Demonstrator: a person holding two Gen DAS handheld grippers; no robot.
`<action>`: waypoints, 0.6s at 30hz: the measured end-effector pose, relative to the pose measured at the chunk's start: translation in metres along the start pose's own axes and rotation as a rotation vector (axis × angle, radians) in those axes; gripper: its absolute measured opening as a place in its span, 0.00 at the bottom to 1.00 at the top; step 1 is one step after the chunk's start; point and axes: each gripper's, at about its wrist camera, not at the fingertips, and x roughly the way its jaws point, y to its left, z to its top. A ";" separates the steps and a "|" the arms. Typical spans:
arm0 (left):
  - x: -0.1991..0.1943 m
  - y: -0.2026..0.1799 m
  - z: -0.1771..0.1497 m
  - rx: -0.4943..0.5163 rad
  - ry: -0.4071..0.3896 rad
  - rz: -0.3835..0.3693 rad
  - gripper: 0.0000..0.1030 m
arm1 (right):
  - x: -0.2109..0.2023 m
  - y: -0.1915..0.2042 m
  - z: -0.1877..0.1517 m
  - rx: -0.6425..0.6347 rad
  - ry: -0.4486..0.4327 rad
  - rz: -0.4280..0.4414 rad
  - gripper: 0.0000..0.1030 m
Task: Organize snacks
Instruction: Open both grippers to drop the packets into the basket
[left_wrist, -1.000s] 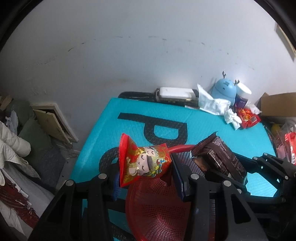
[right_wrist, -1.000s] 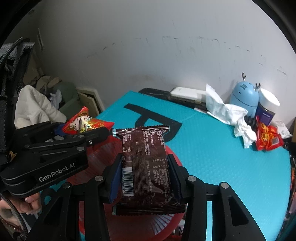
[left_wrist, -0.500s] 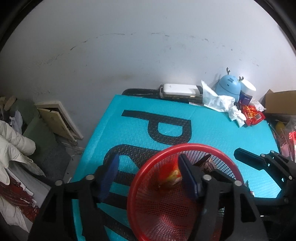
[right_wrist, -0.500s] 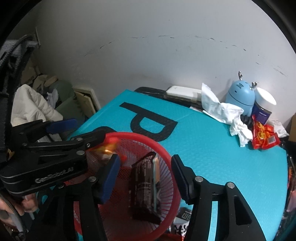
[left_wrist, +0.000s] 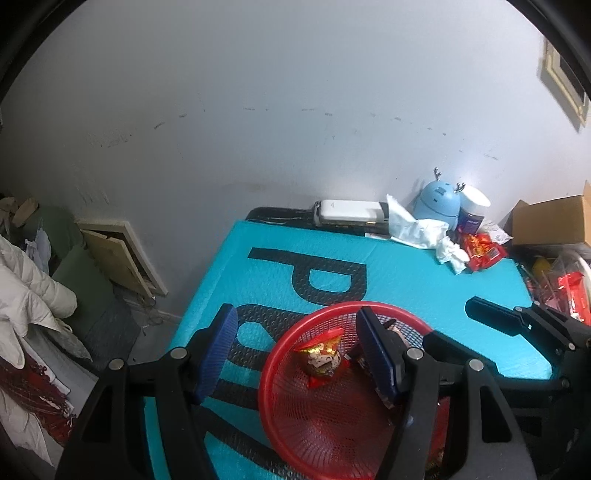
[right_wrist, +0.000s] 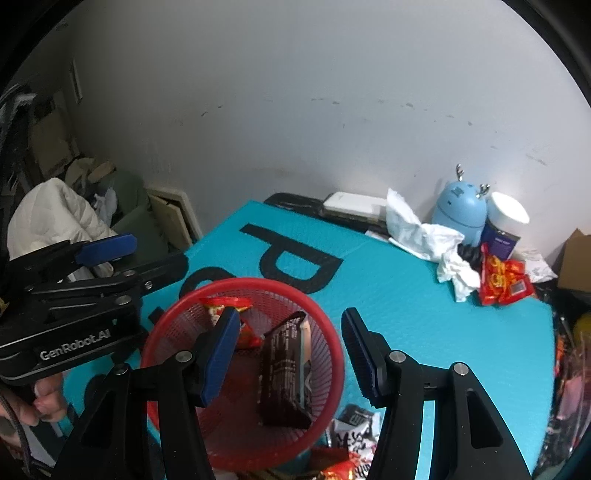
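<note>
A red mesh basket (right_wrist: 334, 354) is sitting on the teal surface (right_wrist: 424, 317), holding two snacks: a red cartoon-printed snack packet (left_wrist: 323, 358) lying toward its far left side and a dark brown wrapped bar (right_wrist: 286, 373) leaning beside it. The left gripper (left_wrist: 299, 350) is hovering over the basket, jaws standing wide with nothing pressed between them. The right gripper (right_wrist: 288, 350) is hanging above the bar, jaws likewise apart and gripping nothing. More red packets (right_wrist: 504, 282) are lying near a blue humidifier (right_wrist: 460, 212).
</note>
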 end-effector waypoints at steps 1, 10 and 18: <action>-0.006 0.000 0.000 -0.003 -0.008 -0.002 0.64 | -0.003 0.000 0.001 -0.002 -0.004 -0.002 0.56; -0.059 -0.001 0.005 -0.010 -0.094 -0.006 0.64 | -0.053 0.012 0.008 -0.026 -0.075 -0.016 0.56; -0.114 -0.007 0.005 -0.007 -0.184 -0.012 0.64 | -0.105 0.024 0.010 -0.042 -0.152 -0.036 0.56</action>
